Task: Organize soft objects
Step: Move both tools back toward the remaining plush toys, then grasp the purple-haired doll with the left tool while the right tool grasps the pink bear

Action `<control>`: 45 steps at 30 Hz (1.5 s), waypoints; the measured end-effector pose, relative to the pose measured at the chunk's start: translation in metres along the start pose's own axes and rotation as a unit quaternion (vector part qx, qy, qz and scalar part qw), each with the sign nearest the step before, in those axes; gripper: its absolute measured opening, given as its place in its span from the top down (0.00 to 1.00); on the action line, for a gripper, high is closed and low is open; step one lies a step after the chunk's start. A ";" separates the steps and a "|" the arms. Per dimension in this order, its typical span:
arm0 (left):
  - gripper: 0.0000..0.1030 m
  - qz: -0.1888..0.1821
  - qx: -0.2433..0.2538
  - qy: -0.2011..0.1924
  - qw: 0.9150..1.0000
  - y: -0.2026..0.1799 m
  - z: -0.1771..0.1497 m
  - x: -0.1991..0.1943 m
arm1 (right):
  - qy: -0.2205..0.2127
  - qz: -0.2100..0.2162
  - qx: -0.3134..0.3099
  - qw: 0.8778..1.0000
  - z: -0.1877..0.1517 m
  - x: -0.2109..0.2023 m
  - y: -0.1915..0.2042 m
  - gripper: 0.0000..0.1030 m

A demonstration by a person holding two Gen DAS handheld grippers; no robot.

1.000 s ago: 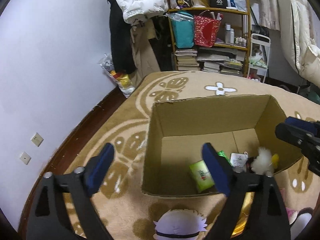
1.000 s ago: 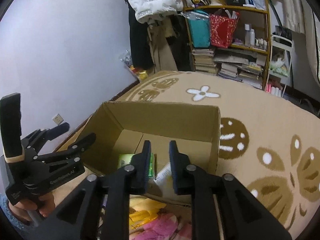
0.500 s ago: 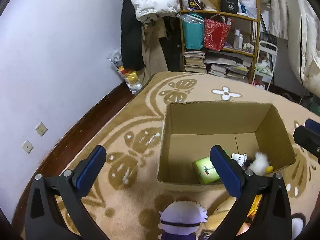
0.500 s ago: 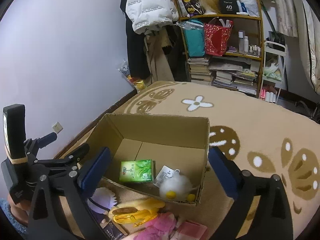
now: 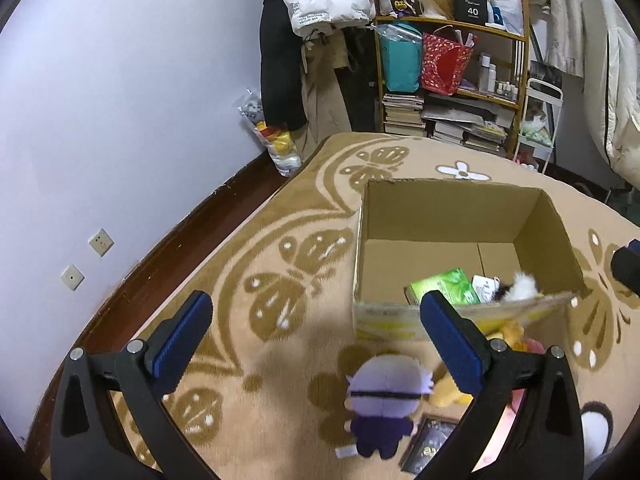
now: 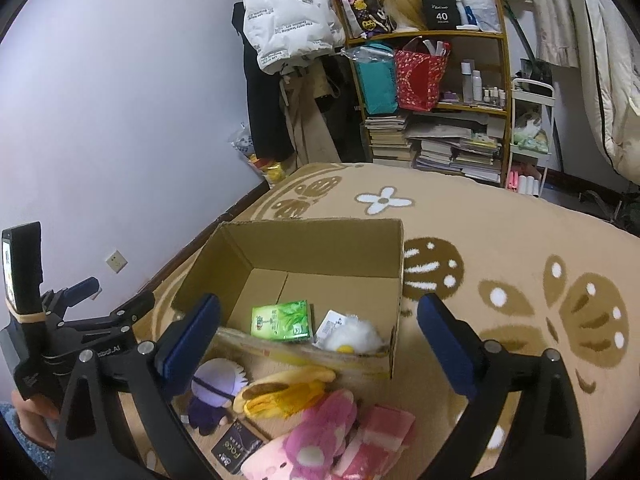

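Observation:
An open cardboard box [image 5: 440, 216] [image 6: 320, 240] sits on the rug. Inside lie a green tissue pack [image 6: 282, 320] [image 5: 446, 290] and a white fluffy plush [image 6: 352, 338] [image 5: 524, 286]. In front of the box lie a purple-haired doll [image 5: 386, 396] [image 6: 212, 388], a yellow plush [image 6: 284, 394], a pink plush [image 6: 320, 432] and a pink-striped soft item [image 6: 380, 434]. My left gripper [image 5: 320, 344] is open and empty above the doll. My right gripper [image 6: 320, 344] is open and empty above the box's near edge. The left gripper also shows in the right wrist view [image 6: 72, 320].
A dark small packet [image 6: 236, 446] lies by the toys. A beige patterned rug [image 6: 520, 264] covers the floor. A shelf [image 6: 432, 100] with bags and books, hanging coats [image 6: 288, 20] and a white cart [image 6: 532, 128] stand at the back. The wall [image 5: 100, 120] runs along the left.
My right gripper has opened wide and let the white plush drop into the box. Both grippers have pulled back and up from the box, so the toys in front show.

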State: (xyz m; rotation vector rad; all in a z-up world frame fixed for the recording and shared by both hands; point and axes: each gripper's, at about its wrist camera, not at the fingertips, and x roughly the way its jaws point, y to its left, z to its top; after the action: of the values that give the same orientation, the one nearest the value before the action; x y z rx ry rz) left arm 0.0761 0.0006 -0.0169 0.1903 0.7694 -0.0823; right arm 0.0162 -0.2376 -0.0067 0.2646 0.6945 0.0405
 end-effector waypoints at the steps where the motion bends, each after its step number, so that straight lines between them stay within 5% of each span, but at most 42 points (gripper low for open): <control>1: 0.00 -0.001 -0.001 0.003 1.000 0.001 -0.002 -0.003 | 0.003 0.001 0.000 1.000 -0.002 -0.002 0.001 0.00; 20: 0.00 0.002 0.015 0.098 0.995 -0.004 -0.036 0.026 | 0.075 -0.007 -0.014 0.997 -0.053 0.009 0.015 0.01; 28: 0.01 -0.025 0.019 0.162 0.986 -0.015 -0.047 0.055 | 0.135 -0.007 -0.014 0.991 -0.073 0.037 0.016 0.13; 36: 0.00 -0.053 -0.010 0.208 0.977 -0.014 -0.054 0.079 | 0.176 -0.015 0.003 0.984 -0.084 0.055 0.004 0.15; 40: 0.01 -0.067 -0.021 0.226 0.972 -0.016 -0.057 0.089 | 0.194 -0.009 0.009 0.981 -0.086 0.065 0.001 0.29; 45: 0.01 -0.069 -0.010 0.242 0.968 -0.024 -0.062 0.101 | 0.206 -0.010 0.000 0.978 -0.091 0.076 0.007 0.35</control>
State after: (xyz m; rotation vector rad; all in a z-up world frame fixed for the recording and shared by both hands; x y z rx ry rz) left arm 0.1026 -0.0108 -0.1337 0.1383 1.2698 -0.1626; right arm 0.0172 -0.2005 -0.1196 0.2512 1.1102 0.0774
